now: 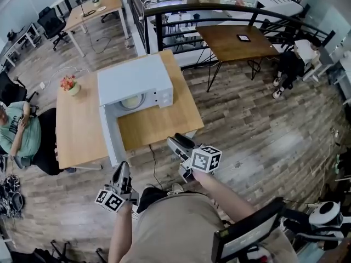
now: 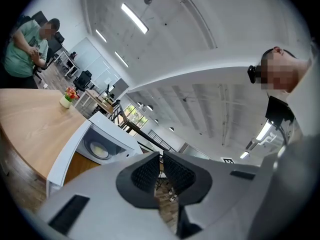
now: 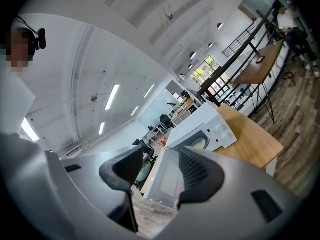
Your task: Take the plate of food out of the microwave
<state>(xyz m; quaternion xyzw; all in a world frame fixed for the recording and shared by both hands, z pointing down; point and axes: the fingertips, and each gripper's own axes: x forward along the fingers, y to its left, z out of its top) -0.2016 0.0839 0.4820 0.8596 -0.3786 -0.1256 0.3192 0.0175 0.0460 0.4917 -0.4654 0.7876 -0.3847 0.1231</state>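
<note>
From where I stand, no word, brand or number is legible. The marker cube (image 1: 111, 200) on the left gripper (image 1: 122, 170), at seven o'clock in the head view, and the marker cube (image 1: 205, 159) on the right gripper (image 1: 178, 142), at five, bear only black-and-white square patterns. A small ceiling sign (image 2: 227, 160) is too tiny to read.

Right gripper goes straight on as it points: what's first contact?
Likely the open door, seen right between the right gripper's fingers, in front of the microwave itself. Distance is hard to judge.
</note>
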